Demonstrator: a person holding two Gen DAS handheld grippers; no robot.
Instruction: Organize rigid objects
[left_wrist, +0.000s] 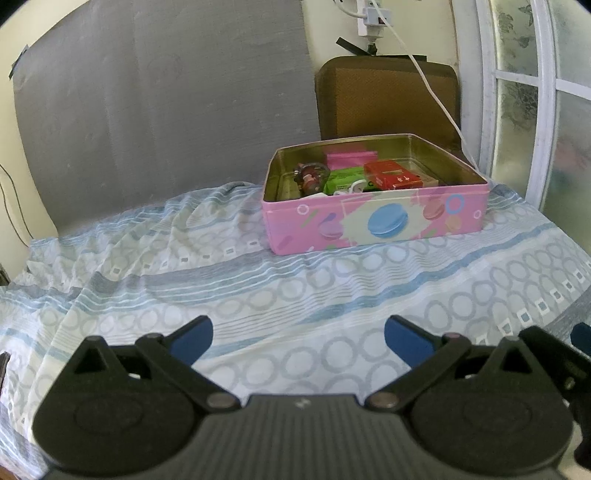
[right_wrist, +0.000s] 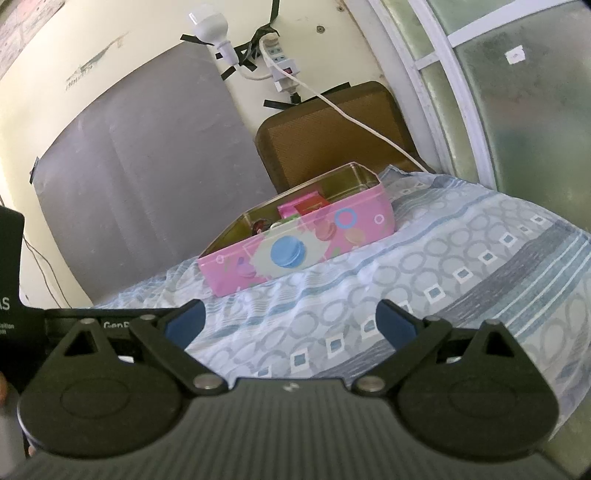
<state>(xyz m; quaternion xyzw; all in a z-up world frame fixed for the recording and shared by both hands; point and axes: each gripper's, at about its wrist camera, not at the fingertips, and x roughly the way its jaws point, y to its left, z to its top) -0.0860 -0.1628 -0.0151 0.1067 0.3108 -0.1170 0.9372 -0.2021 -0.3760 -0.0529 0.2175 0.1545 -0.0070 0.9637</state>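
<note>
A pink tin box (left_wrist: 376, 218) with macaron pictures stands open on the bed, far side; it also shows in the right wrist view (right_wrist: 295, 243). Inside lie a red box (left_wrist: 391, 175), a green packet (left_wrist: 345, 181), a pink packet (left_wrist: 349, 157), a small clear item with a figure (left_wrist: 310, 177) and a white piece (left_wrist: 349, 189). My left gripper (left_wrist: 298, 338) is open and empty, well short of the tin above the sheet. My right gripper (right_wrist: 290, 321) is open and empty, also short of the tin.
The bed has a blue-and-white patterned sheet (left_wrist: 258, 295). A brown cushion (left_wrist: 388, 96) stands behind the tin. A white cable (right_wrist: 362, 125) runs from a power strip (right_wrist: 280, 66) down past the cushion. A window (right_wrist: 498, 92) is at right. The left gripper's body (right_wrist: 22, 295) shows at left.
</note>
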